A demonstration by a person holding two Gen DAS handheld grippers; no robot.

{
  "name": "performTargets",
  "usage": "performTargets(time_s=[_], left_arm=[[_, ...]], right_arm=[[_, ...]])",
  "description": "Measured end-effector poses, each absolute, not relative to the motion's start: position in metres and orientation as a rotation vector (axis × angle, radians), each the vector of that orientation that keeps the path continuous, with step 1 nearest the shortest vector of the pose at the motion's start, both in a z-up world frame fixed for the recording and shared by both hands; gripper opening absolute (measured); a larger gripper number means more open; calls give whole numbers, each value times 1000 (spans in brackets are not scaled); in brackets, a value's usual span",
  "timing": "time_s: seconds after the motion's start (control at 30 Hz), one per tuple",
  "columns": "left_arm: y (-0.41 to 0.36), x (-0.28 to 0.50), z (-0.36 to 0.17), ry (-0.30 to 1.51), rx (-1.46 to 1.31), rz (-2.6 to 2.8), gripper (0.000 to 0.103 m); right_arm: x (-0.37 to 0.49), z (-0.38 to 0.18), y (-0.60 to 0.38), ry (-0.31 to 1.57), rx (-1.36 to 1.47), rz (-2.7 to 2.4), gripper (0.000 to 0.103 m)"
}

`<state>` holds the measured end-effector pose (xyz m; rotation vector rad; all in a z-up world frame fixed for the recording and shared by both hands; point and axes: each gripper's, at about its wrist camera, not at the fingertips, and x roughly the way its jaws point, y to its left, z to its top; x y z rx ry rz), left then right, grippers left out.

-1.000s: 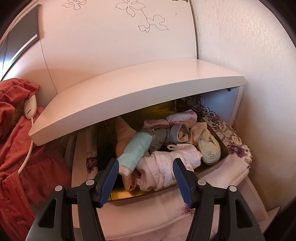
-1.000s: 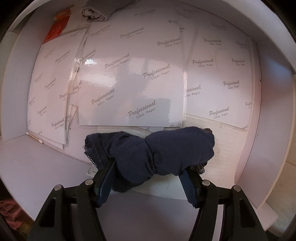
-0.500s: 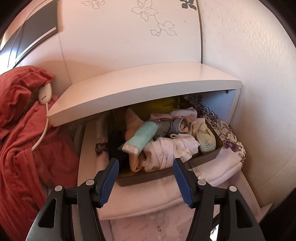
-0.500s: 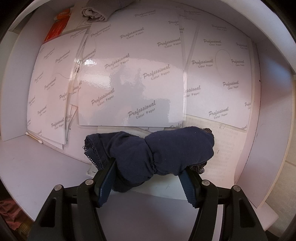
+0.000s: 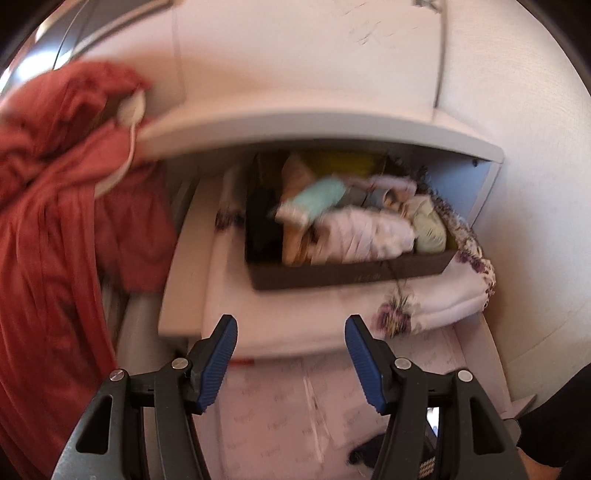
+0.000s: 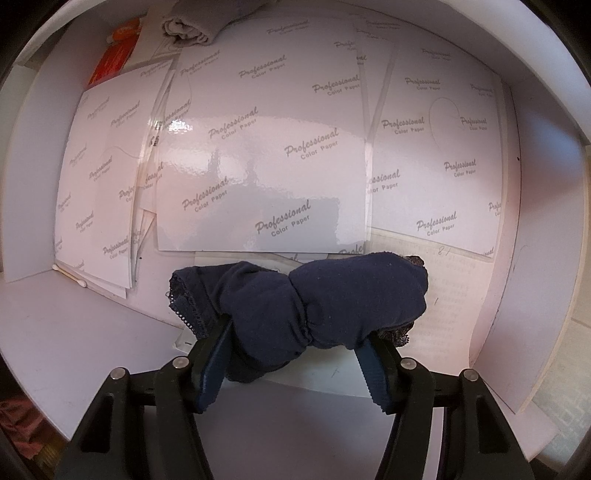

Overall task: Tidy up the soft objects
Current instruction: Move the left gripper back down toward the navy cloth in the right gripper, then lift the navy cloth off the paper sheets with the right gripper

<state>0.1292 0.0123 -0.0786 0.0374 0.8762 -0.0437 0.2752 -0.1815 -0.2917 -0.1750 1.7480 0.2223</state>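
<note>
In the left wrist view a dark brown box (image 5: 347, 275) sits in a white nightstand shelf, packed with several rolled soft items: a mint roll (image 5: 319, 195), a white bundle (image 5: 369, 236), a pale green one (image 5: 428, 229). My left gripper (image 5: 290, 354) is open and empty, in front of and below the box. In the right wrist view my right gripper (image 6: 297, 350) is closed around a rolled navy lace-trimmed undergarment (image 6: 314, 299), held over white sheets in a drawer. The view is blurred on the left.
A red robe (image 5: 55, 221) hangs at the left. A floral white cloth (image 5: 424, 306) lies under the box. The drawer (image 6: 48, 325) holds glossy "Professional Color Paper" sheets (image 6: 258, 166), a grey cloth (image 6: 192, 29), an orange packet (image 6: 114, 55) and a cotton swab (image 6: 70, 273).
My left gripper has pulled back and away from the box, so more of the shelf front and lower drawer shows. The right gripper and its navy roll have barely moved.
</note>
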Motion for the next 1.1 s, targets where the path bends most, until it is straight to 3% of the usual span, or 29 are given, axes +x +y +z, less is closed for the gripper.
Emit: performTargets(time_s=[0.37,0.7,1.1], left_arm=[[46,117,-159,1165,-169,58,62],[41,112,-210,1323,-163,49,62],[31,111,-243,1474,-77,32,62]], right_arm=[[274,-292,-192,1747,-137,226,60],[278,-294,-205,1771,-73,201,62],[270,-278,-195,1728,-115,191,35]])
